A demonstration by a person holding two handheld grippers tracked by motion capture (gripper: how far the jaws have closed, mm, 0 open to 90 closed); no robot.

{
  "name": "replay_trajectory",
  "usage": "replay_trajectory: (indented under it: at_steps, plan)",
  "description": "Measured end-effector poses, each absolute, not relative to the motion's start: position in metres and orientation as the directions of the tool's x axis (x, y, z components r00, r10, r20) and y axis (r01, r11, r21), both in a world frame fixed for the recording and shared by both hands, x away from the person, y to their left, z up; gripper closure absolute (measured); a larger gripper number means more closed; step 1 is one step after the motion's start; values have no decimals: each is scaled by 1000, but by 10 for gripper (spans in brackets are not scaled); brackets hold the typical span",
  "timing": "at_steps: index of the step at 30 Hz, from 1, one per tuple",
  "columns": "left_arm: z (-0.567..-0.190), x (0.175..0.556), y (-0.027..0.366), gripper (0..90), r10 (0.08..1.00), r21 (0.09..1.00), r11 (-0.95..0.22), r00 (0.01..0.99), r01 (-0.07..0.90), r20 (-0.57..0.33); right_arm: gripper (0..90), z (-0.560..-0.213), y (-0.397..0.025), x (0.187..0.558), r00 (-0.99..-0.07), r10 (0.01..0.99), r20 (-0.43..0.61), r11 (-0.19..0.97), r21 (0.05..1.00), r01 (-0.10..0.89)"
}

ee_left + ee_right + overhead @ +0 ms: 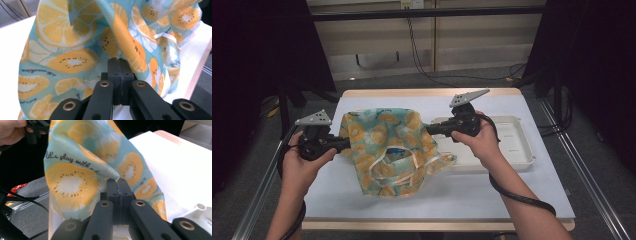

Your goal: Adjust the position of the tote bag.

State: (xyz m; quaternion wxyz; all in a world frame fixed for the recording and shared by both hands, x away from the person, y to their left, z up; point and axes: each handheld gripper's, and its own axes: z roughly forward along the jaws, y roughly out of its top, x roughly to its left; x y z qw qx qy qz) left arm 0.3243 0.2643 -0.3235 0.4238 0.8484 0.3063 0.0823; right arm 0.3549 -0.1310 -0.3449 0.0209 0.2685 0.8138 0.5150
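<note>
The fruit-print bag [387, 152] hangs stretched between your two hands over the middle of the table [337, 200], its lower end with the pale handles [412, 161] draping onto the surface and its right side just reaching the white tray [517, 145]. Its long axis runs left to right, from one pinch to the other. Your left hand-held gripper [343, 144] is clamped on the bag's left edge, jaws pressed together with fabric between them. Your right hand-held gripper [432, 129] is clenched on the right edge the same way. Both sit equally near, so any coming move likely depends on keeping that span taut.
</note>
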Motion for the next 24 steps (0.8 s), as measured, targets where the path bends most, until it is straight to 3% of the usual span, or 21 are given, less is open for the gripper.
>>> replay_trajectory:
  at_steps: [3, 8, 17, 24]
  plan:
    - [-322, 322, 267, 897, 595, 773, -438, 793, 458, -133, 900, -352, -135, 357, -846, 467, 257, 317, 845, 431]
    - [-316, 315, 275, 703, 613, 777, -431, 781, 458, -120, 900, -354, -138, 355, -849, 461, 257, 317, 846, 428]
    - [-312, 304, 285, 570, 614, 789, -381, 770, 482, -174, 900, -350, -135, 351, -860, 453, 235, 331, 852, 407]
    - [-311, 307, 267, 442, 613, 763, -421, 774, 490, -158, 900, -352, -134, 353, -858, 452, 243, 326, 851, 412]
